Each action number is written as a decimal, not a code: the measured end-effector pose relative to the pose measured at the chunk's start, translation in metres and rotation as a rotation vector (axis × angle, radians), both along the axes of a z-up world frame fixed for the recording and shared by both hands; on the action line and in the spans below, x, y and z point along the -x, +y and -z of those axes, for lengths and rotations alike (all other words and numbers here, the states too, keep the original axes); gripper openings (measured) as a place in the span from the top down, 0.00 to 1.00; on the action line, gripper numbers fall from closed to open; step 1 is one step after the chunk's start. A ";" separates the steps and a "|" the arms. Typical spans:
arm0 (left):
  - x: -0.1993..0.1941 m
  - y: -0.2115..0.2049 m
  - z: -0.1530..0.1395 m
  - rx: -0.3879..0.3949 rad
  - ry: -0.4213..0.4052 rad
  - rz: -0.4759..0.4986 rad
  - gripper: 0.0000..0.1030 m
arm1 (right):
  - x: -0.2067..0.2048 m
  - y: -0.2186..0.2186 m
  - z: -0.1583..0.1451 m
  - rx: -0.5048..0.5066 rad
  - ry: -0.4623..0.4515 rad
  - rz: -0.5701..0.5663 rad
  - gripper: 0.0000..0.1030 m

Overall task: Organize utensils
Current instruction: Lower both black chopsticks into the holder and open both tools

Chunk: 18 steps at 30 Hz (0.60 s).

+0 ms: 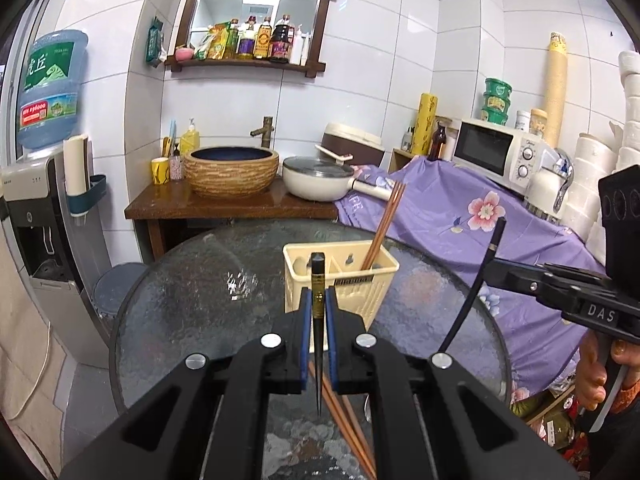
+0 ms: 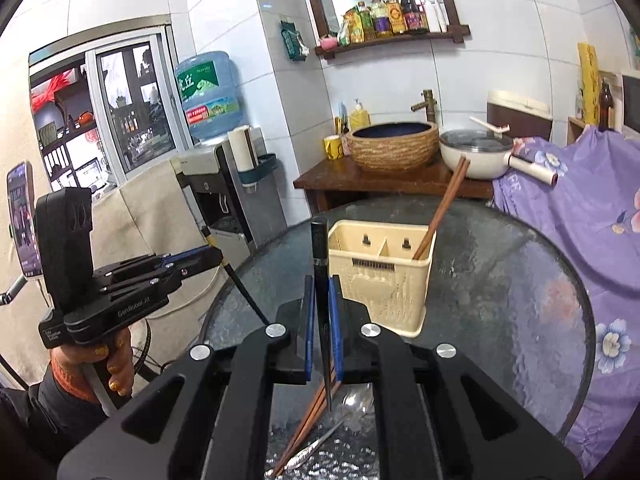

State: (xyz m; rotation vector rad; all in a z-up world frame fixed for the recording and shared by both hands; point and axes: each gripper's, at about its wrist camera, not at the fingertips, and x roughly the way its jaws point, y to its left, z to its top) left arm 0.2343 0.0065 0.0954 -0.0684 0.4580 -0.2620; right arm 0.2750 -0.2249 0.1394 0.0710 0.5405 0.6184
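My left claw [image 1: 318,312] and right claw [image 2: 322,312] each clamped one black chopstick [image 1: 318,280] near the cream holder [image 1: 340,276]; thin sticks, held mid-length, could pivot and miss its slots.

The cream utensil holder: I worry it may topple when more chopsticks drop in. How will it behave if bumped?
The cream utensil holder looks like thin slotted plastic, so probably light. It stands on a smooth glass table, so a nudge would likely slide it. The brown chopsticks lean far above its rim, so it may tip towards that side.
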 end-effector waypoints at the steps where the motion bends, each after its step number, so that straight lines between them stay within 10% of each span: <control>1: -0.002 -0.002 -0.006 -0.004 -0.007 0.003 0.93 | -0.002 0.000 -0.005 -0.003 -0.008 0.000 0.92; 18: -0.069 -0.034 -0.140 -0.017 -0.185 -0.028 0.93 | -0.084 0.012 -0.121 -0.005 -0.139 0.142 0.92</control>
